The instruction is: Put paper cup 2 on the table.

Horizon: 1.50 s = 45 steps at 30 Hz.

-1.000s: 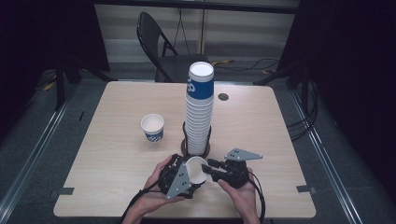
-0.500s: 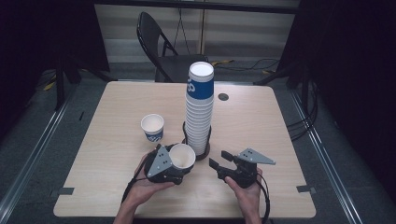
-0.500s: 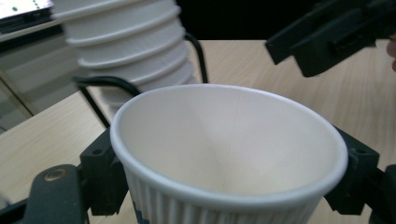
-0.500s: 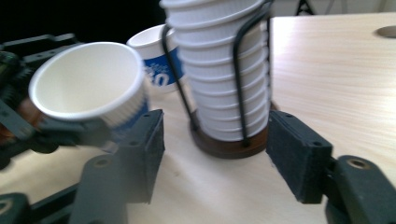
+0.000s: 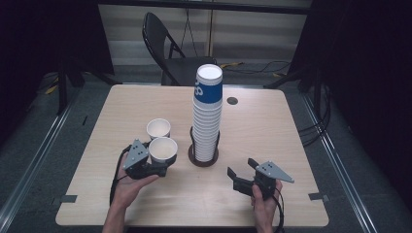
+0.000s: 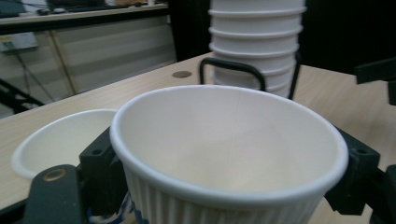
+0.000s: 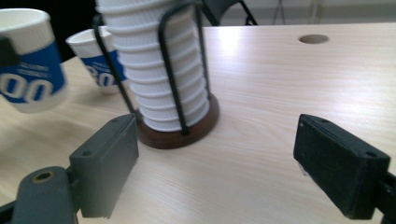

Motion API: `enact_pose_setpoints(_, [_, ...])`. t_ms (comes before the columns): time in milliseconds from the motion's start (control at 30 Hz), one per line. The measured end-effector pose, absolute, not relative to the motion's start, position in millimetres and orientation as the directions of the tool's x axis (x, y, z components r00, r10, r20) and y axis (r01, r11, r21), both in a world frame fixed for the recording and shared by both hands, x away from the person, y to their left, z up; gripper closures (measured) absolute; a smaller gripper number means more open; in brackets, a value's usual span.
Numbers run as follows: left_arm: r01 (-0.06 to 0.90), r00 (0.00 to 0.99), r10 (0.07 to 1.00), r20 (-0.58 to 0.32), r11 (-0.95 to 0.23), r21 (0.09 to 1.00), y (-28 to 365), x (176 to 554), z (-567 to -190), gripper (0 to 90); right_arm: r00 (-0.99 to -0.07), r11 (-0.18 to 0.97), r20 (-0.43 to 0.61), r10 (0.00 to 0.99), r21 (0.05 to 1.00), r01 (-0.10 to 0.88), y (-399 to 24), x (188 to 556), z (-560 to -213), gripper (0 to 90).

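Cup handed off to the left, right claw let go.

The left gripper [image 5: 156,167] grips a paper cup [image 5: 163,149] by its sides, left of centre in the high view, just below the standing cup [image 5: 158,128] and beside the cup stack [image 5: 208,114]. A second ago both grippers met at it; now the right gripper [image 5: 241,175], lower right, has just been opening and stands wide and empty. Setting it down looks next.

The held cup [image 6: 229,158] hides the left gripper's pads, and its base is cut off below.
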<state>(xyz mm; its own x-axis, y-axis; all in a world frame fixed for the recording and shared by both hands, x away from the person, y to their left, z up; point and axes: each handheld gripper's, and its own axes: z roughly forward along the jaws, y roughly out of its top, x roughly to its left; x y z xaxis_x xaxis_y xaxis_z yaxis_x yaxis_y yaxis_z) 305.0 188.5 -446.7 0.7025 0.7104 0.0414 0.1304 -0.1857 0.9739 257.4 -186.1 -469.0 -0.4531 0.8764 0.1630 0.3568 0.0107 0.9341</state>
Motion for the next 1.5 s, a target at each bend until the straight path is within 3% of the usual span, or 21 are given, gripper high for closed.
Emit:
enact_pose_setpoints(233, [0.159, 0.629, 0.777, -0.009, -0.117, 0.98, 213.5, 311.0, -452.4, 18.2, -0.372, -0.002, 0.129, 0.919, 0.946, 0.324, -191.1, 258.5, -479.1, 13.5])
enact_pose_setpoints(533, [0.216, 0.563, 0.825, -0.048, -0.091, 0.972, 223.0, 322.2, -470.5, 17.5, -0.364, -0.002, 0.119, 0.924, 0.952, 0.305, -189.1, 260.5, -490.5, 13.6])
enact_pose_setpoints(1300, [0.264, 0.562, 0.825, -0.061, -0.109, 0.958, 219.7, 311.3, -488.6, 16.5, -0.373, -0.01, 0.114, 0.921, 0.963, 0.269, -186.7, 259.8, -494.8, 13.5])
enact_pose_setpoints(1500, [0.34, 0.571, 0.817, -0.077, -0.15, 0.928, 218.3, 310.4, -490.4, 15.7, -0.376, -0.008, 0.113, 0.92, 0.963, 0.268, -186.6, 259.7, -494.8, 13.5])
